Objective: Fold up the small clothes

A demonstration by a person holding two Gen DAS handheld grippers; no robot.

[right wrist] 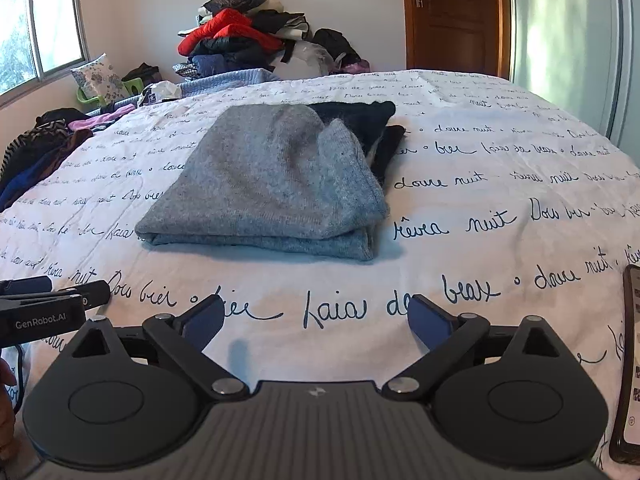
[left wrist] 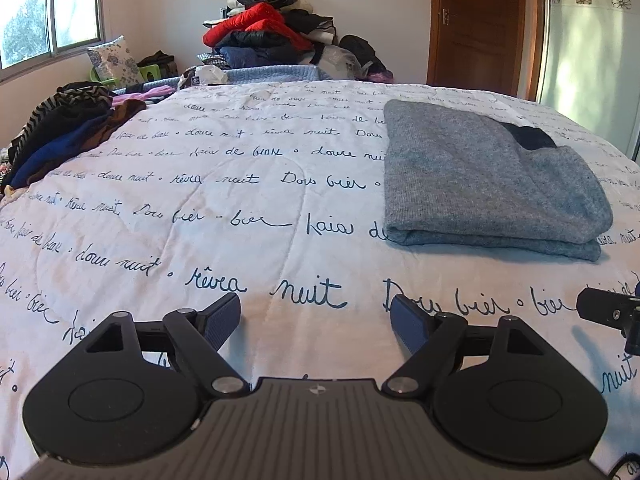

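I see the grey sweater [right wrist: 264,184] lying folded on the bed [right wrist: 500,240], ahead of both tools. My left gripper [left wrist: 316,320] and right gripper [right wrist: 316,318] are spread and empty. I judge the fold done; next I'd fetch from the side pile [left wrist: 60,136], pinching one garment only.

A folded grey sweater [left wrist: 488,184] lies on the white bed cover [left wrist: 240,200] with writing on it. The left gripper [left wrist: 316,318] hangs wide apart over bare cover. Clothes [left wrist: 60,132] are piled at the left.

Fuzzy grey knit sweater [right wrist: 264,180] on a matt quilted bedspread [right wrist: 480,240].
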